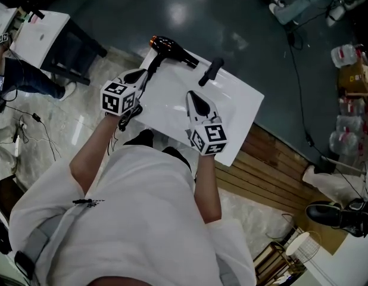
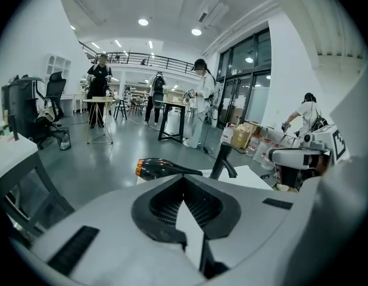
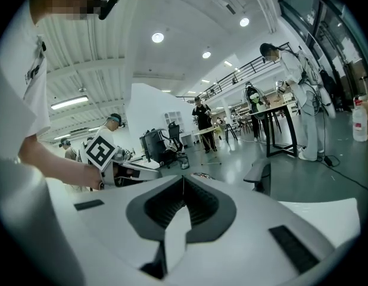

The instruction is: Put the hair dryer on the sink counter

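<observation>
Hair dryer [image 1: 172,49]: black body with an orange ring at the end, lying on its side at the far left corner of the white sink counter [image 1: 231,106], left of the black faucet [image 1: 211,71]. It appears already set down on the counter. Judged as a rigid plastic shell, moderately heavy toward the barrel, glossy and so liable to slip under a light pinch. The handle is the better place to take hold, close to the barrel so the weight does not swing. A dark cord [image 1: 129,115] seems to hang off the counter's near left edge and could drag on any lift. Left gripper [image 1: 138,76]: jaws pressed together with nothing between them. Its own view shows the dryer ahead of the tips and apart from them. Right gripper [image 1: 193,95]: over the counter's middle, jaws likewise brought together and empty, touching nothing. Neither tool is in contact with the dryer.
</observation>
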`<state>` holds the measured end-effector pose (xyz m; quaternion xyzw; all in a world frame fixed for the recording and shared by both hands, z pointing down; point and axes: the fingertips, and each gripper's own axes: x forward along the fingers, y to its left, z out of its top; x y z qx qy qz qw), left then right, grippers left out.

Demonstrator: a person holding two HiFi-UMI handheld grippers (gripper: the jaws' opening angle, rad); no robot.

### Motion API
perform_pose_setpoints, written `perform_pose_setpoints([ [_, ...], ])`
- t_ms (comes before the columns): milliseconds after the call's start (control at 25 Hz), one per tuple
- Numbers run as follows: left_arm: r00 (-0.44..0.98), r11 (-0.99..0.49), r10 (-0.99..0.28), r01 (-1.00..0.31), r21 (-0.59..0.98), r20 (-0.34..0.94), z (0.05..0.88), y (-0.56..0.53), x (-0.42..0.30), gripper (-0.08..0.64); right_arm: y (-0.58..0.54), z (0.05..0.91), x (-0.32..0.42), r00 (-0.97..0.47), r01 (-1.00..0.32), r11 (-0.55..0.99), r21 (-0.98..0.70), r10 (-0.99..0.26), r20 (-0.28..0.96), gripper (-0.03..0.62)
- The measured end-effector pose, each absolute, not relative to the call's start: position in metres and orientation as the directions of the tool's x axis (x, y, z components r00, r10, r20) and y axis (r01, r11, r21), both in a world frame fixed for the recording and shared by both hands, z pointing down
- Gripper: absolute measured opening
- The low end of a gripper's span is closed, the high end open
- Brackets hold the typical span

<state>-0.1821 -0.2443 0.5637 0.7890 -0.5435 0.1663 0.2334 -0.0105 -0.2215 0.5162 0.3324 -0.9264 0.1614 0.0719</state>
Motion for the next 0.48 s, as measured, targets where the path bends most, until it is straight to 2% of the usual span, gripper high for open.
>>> perform_pose_setpoints([
  [480,0.329,-0.264,-0.816,-0.944,0.2,0.475,0.544,-0.203,-0.156,0.003,-0.203,0.496,0.017,-0.809,-0.587,0.779,-0.22,-0.553,0.199,0.008],
])
